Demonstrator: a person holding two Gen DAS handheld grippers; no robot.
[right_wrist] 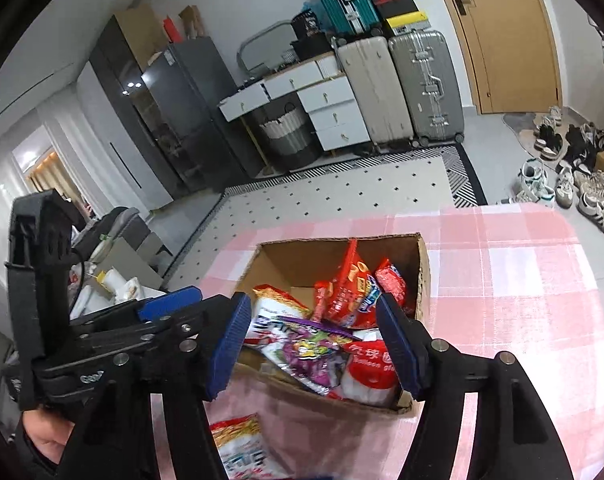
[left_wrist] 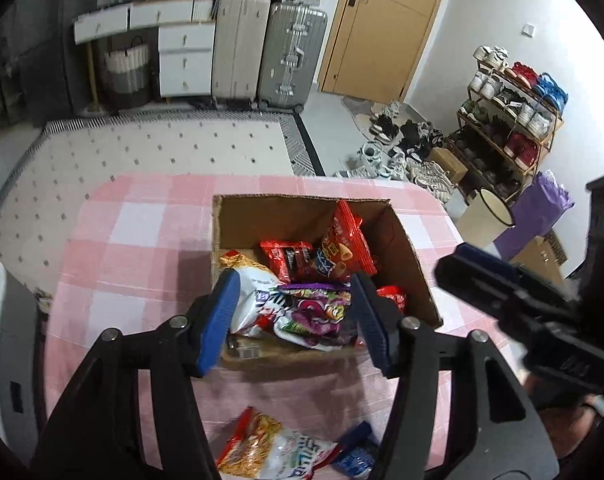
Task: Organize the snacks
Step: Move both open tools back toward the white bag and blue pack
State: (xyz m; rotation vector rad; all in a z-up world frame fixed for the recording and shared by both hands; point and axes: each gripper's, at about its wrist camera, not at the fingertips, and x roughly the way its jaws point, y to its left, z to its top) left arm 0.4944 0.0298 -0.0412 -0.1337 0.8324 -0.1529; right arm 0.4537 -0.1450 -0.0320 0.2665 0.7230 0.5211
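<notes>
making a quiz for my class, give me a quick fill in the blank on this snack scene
1. The snacks are being gathered in a ____ box.
2. The tablecloth has pink and white ____.
3. Both claws, left and right, have ____ pads.
4. A noodle packet lies on the table ____ the box.

Missing words: cardboard; checks; blue; outside

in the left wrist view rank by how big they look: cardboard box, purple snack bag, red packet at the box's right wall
1. cardboard box, clearly largest
2. purple snack bag
3. red packet, smallest, though the gripper finger hides part of it, so its full size is unsure
</notes>
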